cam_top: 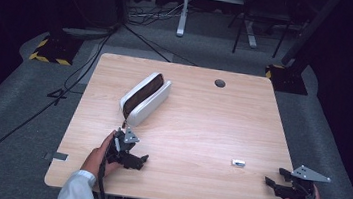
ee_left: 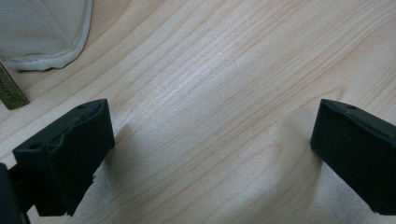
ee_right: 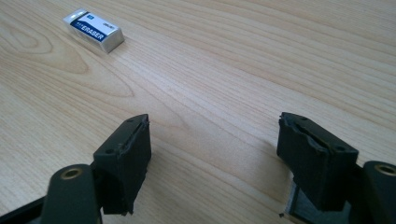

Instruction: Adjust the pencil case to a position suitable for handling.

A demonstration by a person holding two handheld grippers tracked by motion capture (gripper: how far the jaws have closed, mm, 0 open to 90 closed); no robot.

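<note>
Left gripper (cam_top: pixel 141 159) and right gripper (cam_top: pixel 273 177) both have jaws apart, empty — small white rectangular eraser (cam_top: pixel 238 163) lies on light wooden desk (cam_top: pixel 197 122) near the right gripper, white-and-brown fabric pencil case (cam_top: pixel 145 98) beyond the left.

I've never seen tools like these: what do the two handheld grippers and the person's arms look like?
Both are black. The left gripper and right gripper each carry a grey three-cornered plate. Their blocky fingers are matte black with small screw holes. A black cable trails from each. The sleeves are white.
</note>
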